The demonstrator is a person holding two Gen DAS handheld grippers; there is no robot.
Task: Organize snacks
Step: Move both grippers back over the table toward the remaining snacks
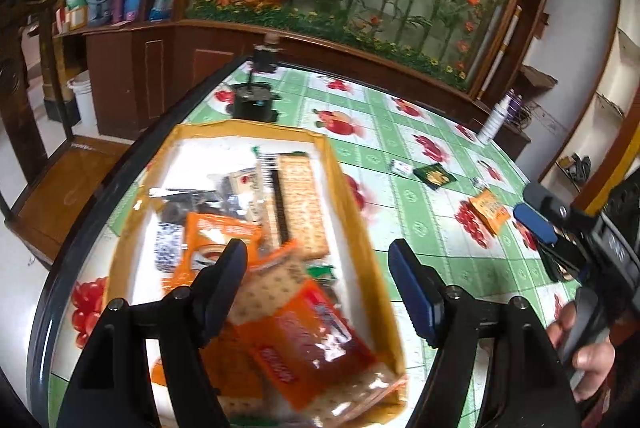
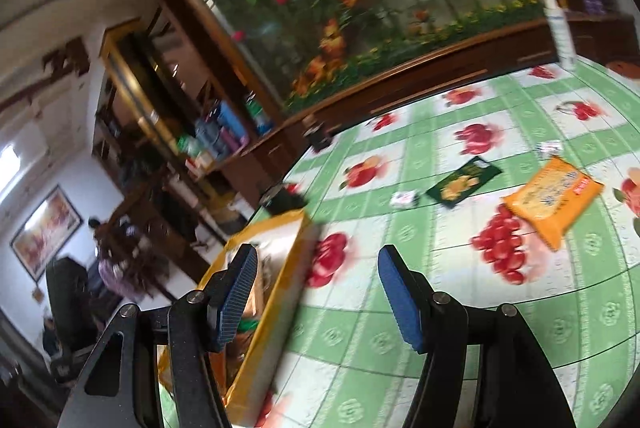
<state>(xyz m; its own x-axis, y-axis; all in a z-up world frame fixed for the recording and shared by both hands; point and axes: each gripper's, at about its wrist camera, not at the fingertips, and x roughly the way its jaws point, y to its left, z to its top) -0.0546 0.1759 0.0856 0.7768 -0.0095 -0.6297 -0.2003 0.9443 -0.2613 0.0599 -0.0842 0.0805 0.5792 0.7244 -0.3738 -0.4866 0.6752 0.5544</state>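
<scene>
The left gripper [image 1: 316,256] hangs half open and empty over the yellow cardboard tray [image 1: 352,187] of snacks at the tabletop's left edge. The right gripper [image 2: 316,268], also half open and empty, is beside the tray; an orange snack packet [image 2: 554,197] lies ahead.

Yellow box [image 1: 360,228], orange packet [image 2: 554,201], green-checked fruit-print tablecloth [image 1: 420,195]

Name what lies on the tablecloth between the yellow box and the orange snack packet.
Right wrist view: between yellow box and orange snack packet lie a dark green packet and small white wrapper.
</scene>
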